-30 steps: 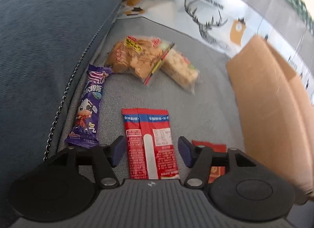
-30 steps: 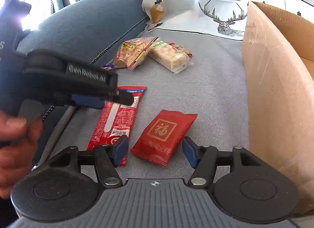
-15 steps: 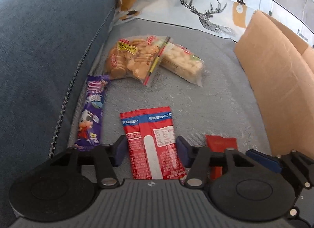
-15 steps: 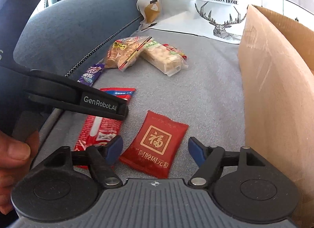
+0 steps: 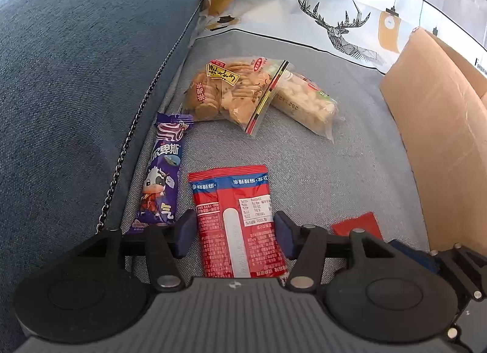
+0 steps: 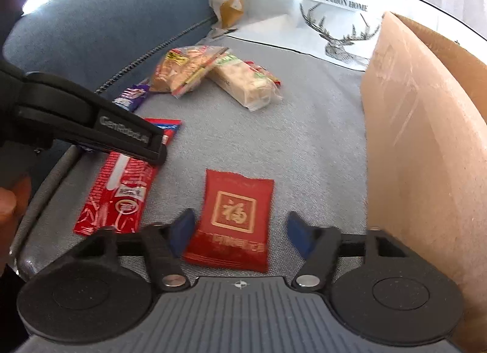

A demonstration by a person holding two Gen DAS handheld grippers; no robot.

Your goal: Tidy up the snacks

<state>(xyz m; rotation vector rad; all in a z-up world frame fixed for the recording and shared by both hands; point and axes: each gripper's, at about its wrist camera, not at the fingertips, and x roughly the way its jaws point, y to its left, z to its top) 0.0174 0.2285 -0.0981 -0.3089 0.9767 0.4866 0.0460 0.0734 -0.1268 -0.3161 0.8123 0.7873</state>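
Here the left gripper (image 5: 234, 232) hung over the long red-and-blue packet (image 5: 236, 219) on the grey sofa seat (image 5: 350, 170), its jaws opening with the packet between them and a sliver of fabric showing at either pad. The right gripper (image 6: 240, 235) straddled the small red pouch (image 6: 234, 219) just beside that packet, jaws closing but with clear gaps on both sides. Further back lay a purple bar (image 5: 162, 170), a bag of crackers (image 5: 231, 91) and a pale cake bar (image 5: 304, 103), with the cardboard box (image 6: 426, 140) standing at the right.
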